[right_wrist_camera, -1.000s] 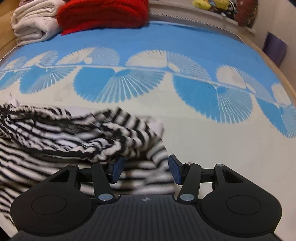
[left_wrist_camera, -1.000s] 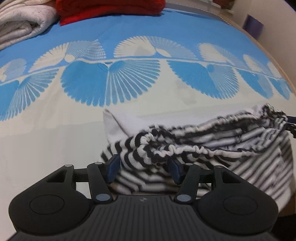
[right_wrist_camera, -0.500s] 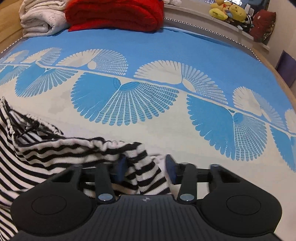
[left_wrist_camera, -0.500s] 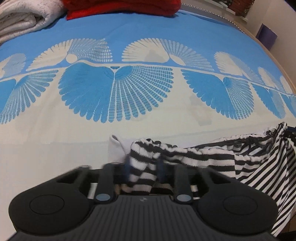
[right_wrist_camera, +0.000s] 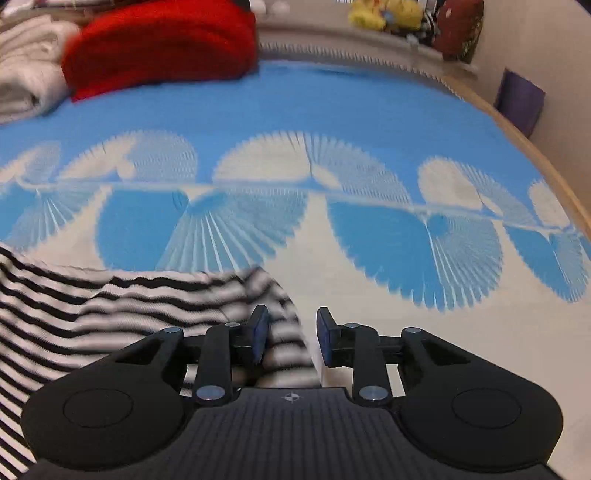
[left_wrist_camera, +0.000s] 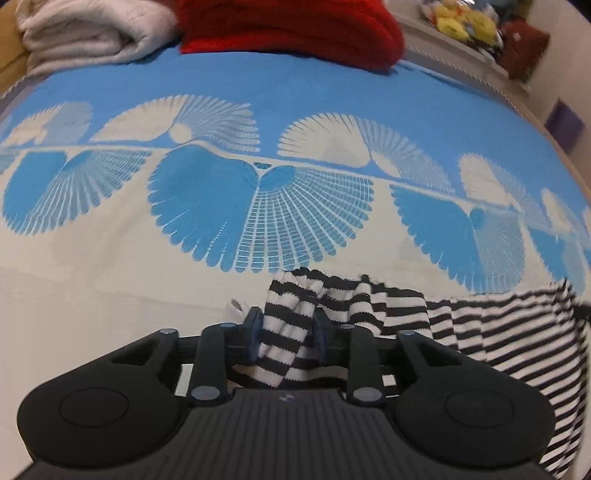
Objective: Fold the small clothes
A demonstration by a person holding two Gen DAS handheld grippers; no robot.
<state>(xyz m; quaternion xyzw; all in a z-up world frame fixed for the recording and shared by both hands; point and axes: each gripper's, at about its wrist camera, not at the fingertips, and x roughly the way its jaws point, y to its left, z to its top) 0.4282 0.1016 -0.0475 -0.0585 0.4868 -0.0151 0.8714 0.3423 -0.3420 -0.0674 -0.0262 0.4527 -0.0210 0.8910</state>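
The striped garment (left_wrist_camera: pixel 461 325) hung stretched between the two grippers above the bed (left_wrist_camera: pixel 110 266), its long axis running sideways from one gripper to the other and its black and white stripes following that same line. In the left wrist view a bunched corner of it stood up between the jaws of the left gripper (left_wrist_camera: pixel 284 334); the jaws were opening, yet both blue pads lay against the cloth. In the right wrist view the opposite end ran in from the left to the right gripper (right_wrist_camera: pixel 291 334); the cloth met the left pad, but whether the jaws clamped it could not be told, as a pale gap showed at the right pad. A second earlier the garment had lain crumpled on the bed with both grippers set wider; it had since been drawn out into a taut band. A red blanket (left_wrist_camera: pixel 288 29) and a white blanket (left_wrist_camera: pixel 88 33) lay folded at the far end of the bed
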